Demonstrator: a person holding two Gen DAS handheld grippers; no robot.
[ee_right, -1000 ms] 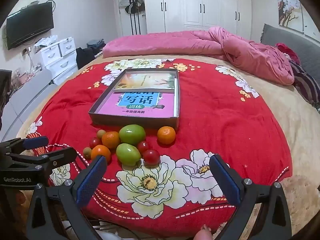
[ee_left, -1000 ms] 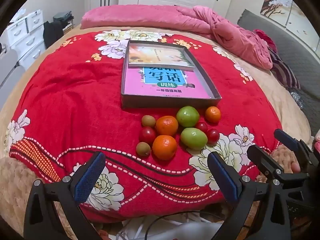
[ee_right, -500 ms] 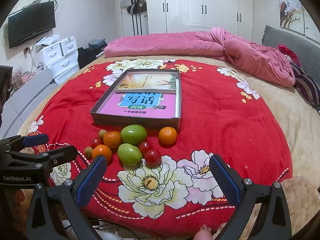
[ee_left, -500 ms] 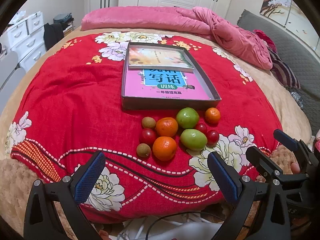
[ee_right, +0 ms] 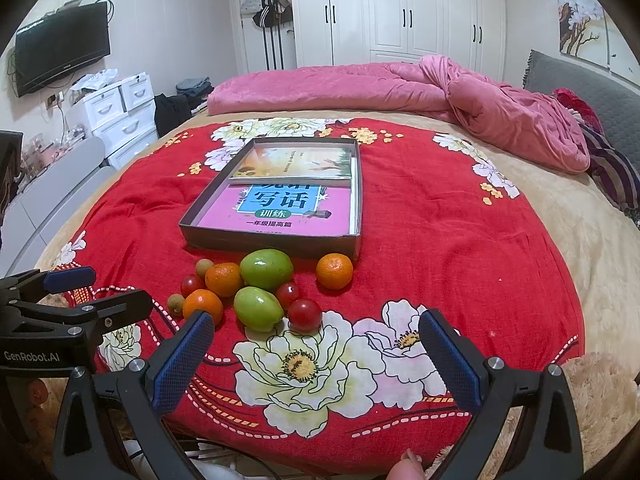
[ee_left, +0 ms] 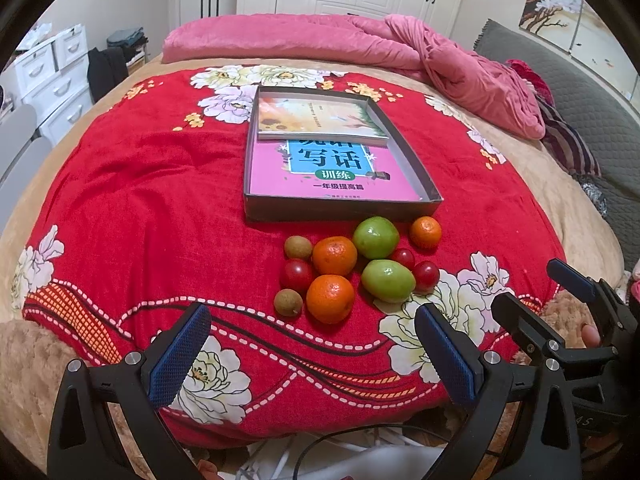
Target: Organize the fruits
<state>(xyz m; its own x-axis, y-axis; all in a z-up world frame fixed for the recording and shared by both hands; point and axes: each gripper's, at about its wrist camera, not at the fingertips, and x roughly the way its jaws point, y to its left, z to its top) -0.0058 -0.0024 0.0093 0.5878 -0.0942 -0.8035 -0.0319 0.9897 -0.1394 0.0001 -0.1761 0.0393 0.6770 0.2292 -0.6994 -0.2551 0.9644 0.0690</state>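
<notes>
red floral blanket (ee_right: 440,220) | pink quilt (ee_right: 400,84) | wall TV (ee_right: 62,46) | white drawers (ee_right: 120,108)

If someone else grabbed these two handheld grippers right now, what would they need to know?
Left gripper: open, empty, held low in front of the fruit.
Right gripper: open, empty, held over the white flower print, just right of the fruit.
Fruit: all in one cluster on the red blanket, in front of the box: three oranges, two green fruits, three cherry tomatoes, two small brown fruits.
The box holds two books and no fruit.
Done: nothing, no fruit touched.
Left: every piece is yet to be sorted; the pictures do not show where they go.
</notes>
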